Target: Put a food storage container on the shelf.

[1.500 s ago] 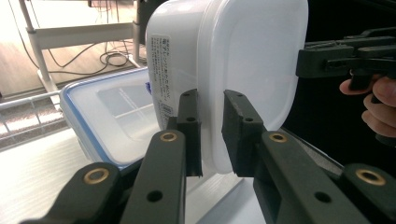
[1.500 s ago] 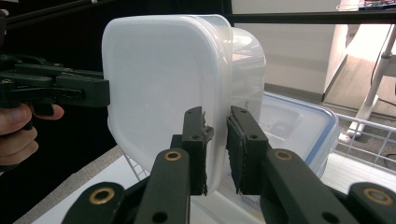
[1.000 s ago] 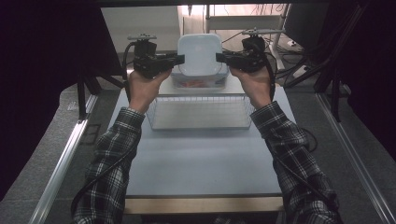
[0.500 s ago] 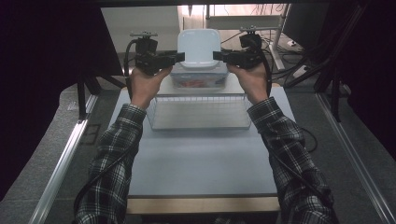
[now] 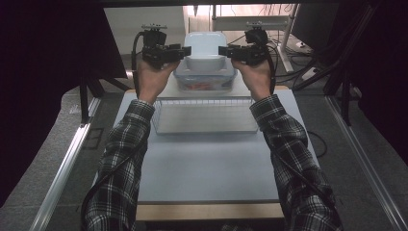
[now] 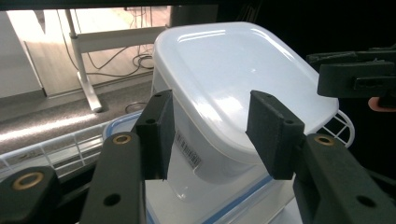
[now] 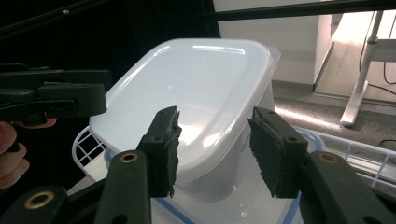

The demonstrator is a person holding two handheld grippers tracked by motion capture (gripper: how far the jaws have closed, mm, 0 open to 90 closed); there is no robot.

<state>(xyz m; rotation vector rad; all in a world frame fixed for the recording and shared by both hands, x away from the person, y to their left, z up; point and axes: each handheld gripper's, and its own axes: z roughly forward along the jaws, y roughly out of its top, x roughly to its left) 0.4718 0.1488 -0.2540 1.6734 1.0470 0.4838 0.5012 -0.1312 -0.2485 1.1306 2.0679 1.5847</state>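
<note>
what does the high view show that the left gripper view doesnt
High view alone: the person's plaid sleeves, the table and an empty wire basket in front of the stack. Left gripper view alone: a barcode label on the white container's side. Both: the white lidded container stacked on a blue-rimmed one, both grippers' jaws open beside it.

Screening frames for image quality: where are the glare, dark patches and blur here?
High view: bright floor behind the white container washes out, the left side is near black, and the picture is soft. Left gripper view: window glare streaks the container's lid; the near tongs are sharp. Right gripper view: the lid shines and the upper left is dark.
</note>
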